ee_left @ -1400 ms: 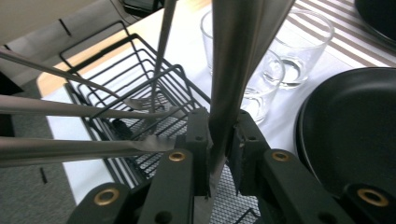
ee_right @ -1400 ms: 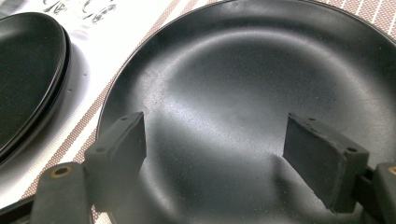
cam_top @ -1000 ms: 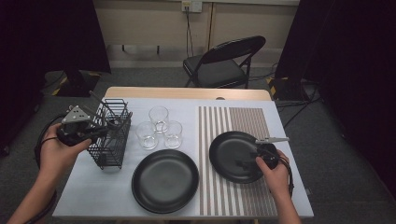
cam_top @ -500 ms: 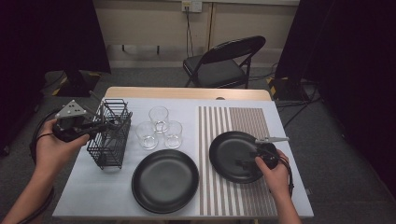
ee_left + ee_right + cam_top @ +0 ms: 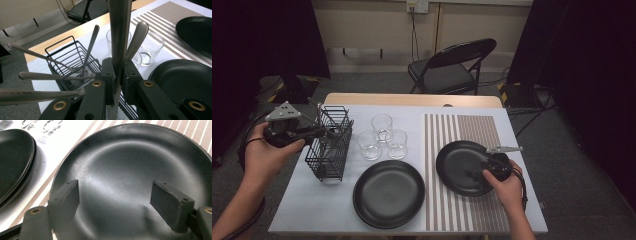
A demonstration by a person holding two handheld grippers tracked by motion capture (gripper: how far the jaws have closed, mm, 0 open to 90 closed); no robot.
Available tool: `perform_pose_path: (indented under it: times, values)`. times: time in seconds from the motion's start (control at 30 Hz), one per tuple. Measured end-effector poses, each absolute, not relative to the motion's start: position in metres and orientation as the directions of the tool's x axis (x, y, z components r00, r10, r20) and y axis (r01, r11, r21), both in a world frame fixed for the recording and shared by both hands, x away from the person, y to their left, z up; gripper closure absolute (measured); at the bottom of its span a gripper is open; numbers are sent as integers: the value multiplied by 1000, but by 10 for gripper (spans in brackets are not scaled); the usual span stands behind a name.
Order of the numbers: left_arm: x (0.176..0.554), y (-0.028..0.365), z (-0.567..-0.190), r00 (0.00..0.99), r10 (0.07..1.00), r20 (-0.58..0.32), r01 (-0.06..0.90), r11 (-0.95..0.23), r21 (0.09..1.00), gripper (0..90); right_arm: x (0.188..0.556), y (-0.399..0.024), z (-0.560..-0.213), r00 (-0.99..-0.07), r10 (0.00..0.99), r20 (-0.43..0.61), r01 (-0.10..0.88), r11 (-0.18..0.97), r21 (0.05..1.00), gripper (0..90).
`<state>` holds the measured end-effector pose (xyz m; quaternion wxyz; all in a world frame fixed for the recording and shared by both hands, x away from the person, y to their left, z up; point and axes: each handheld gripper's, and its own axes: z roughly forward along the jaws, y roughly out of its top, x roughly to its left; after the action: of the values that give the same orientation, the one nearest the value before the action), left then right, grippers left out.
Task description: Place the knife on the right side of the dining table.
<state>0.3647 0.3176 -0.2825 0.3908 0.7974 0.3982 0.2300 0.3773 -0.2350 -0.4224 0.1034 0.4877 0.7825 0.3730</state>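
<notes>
The left claw (image 5: pixel 117 75) has lifted slightly, clamped on a piece of cutlery (image 5: pixel 120 32) now drawn partway out of the wire caddy (image 5: pixel 329 145) on the desk (image 5: pixel 312 205), while the right claw (image 5: pixel 115 202) hovers apart over the black plate (image 5: pixel 150 157), probably awaiting it.

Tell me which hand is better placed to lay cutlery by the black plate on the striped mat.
Left: the left gripper is clamped on a steel utensil handle above the black wire caddy.
</notes>
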Motion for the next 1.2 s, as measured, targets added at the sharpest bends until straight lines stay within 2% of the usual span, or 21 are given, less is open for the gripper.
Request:
perform_pose_path:
  times: [0.37, 1.2]
  values:
    - [363, 316, -270, 580, 813, 54, 451, -375, 810, 817, 377, -236, -421, -504, 848, 162, 674, 269, 688, 243]
    - [361, 306, -236, 603, 796, 53, 421, -374, 827, 818, 376, -235, -418, -503, 848, 166, 670, 261, 695, 243]
